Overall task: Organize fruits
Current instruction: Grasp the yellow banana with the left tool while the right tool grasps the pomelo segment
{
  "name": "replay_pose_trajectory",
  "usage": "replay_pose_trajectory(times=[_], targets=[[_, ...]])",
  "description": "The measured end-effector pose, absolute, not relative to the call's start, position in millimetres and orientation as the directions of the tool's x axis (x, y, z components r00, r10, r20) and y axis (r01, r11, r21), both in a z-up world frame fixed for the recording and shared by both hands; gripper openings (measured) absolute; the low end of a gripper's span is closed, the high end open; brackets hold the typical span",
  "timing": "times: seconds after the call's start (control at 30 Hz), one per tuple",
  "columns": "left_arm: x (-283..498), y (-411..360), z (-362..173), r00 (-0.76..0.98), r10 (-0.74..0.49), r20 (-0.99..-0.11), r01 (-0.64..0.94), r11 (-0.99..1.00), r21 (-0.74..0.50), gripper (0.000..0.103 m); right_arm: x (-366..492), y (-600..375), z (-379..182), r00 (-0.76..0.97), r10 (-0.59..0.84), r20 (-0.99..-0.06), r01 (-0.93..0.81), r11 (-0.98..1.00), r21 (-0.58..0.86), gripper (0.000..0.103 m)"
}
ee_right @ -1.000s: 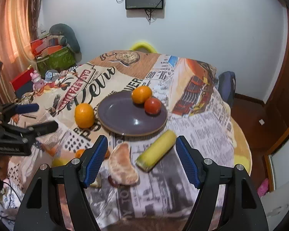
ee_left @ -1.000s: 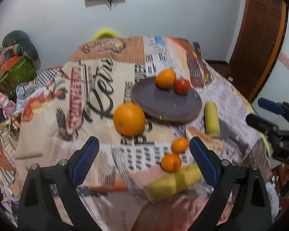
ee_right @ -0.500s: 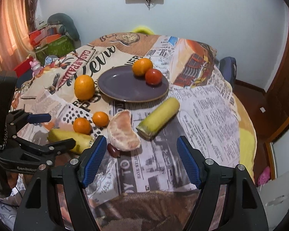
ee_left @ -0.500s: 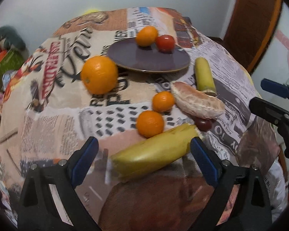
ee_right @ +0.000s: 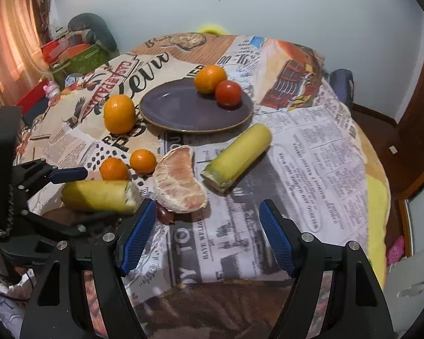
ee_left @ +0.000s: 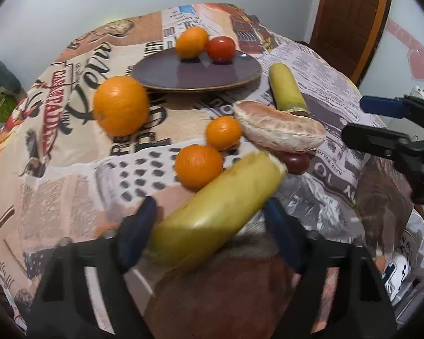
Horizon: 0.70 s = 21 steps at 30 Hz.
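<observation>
Between the left gripper's (ee_left: 209, 226) blue pads, the near banana piece (ee_left: 212, 214) is lying with its long axis slanting across the gap, cut end pointing up-right toward the plate (ee_left: 166, 76). Jaws, wide a second ago, are just closing around it; firm contact is unclear. The right gripper (ee_right: 206, 237) is hanging half-open and empty, farther off.

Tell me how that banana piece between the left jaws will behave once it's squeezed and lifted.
The banana piece lies slanted across the left gripper, whose jaws have just been closing around it, so it may pivot. Its peel looks smooth, so it could slip. One end is cut open, showing soft flesh; a hard squeeze would probably bruise it. It looks stiff enough not to sag.
</observation>
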State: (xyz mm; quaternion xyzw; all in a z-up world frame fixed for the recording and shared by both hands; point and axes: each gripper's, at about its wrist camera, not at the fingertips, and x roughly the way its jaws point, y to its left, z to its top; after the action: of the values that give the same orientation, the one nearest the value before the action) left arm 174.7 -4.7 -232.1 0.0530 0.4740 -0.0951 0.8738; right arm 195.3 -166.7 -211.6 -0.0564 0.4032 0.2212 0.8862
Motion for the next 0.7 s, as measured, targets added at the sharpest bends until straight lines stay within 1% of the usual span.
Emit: replay_pose_trajectory(times=[0.03,0.1,0.2,0.33,0.57,0.63,0.67,0.7], targets=[[173.1,-0.8,-231.2,0.536,-0.117,-0.836,0.210,0.978,-0.002,0.065,196.6,-164.1,-213.3,0.569,0.353,-0.742,-0.445,0.892,0.083,0.072],[167.8,9.9,-227.7,0.541,-0.128,-0.831,0.193,0.981,-0.025,0.053,199.2,-158.7,-216.5,0.556,0.360,-0.749,-0.455,0.886,0.088,0.072],[160.1,22.8,-222.2,0.546,-0.149,-0.825,0.169,0.983,-0.065,0.046,202.9,-150.3,-221.3,0.540,0.368,-0.757,-0.471,0.878,0.090,0.072],[149.8,36.7,-218.4,0.548,-0.162,-0.821,0.136,0.985,-0.104,0.045,211.0,-140.1,-227.9,0.519,0.369,-0.771,-0.483,0.871,0.091,0.072],[133.3,55.4,-213.4,0.560,-0.099,-0.823,0.029,0.995,-0.100,0.045,223.6,-133.7,-237.6,0.468,0.383,-0.796,-0.487,0.864,0.130,0.071],[133.6,53.8,-214.7,0.553,-0.104,-0.826,0.046,0.994,-0.095,0.045,226.4,-133.2,-239.4,0.453,0.396,-0.799,-0.488,0.860,0.150,0.062],[134.6,52.2,-215.3,0.549,-0.104,-0.829,0.055,0.995,-0.089,0.045,227.7,-132.9,-240.2,0.444,0.402,-0.801,-0.487,0.858,0.161,0.053],[135.8,50.0,-215.6,0.545,-0.106,-0.831,0.065,0.994,-0.084,0.045,228.4,-132.2,-240.6,0.435,0.407,-0.803,-0.488,0.856,0.169,0.050]])
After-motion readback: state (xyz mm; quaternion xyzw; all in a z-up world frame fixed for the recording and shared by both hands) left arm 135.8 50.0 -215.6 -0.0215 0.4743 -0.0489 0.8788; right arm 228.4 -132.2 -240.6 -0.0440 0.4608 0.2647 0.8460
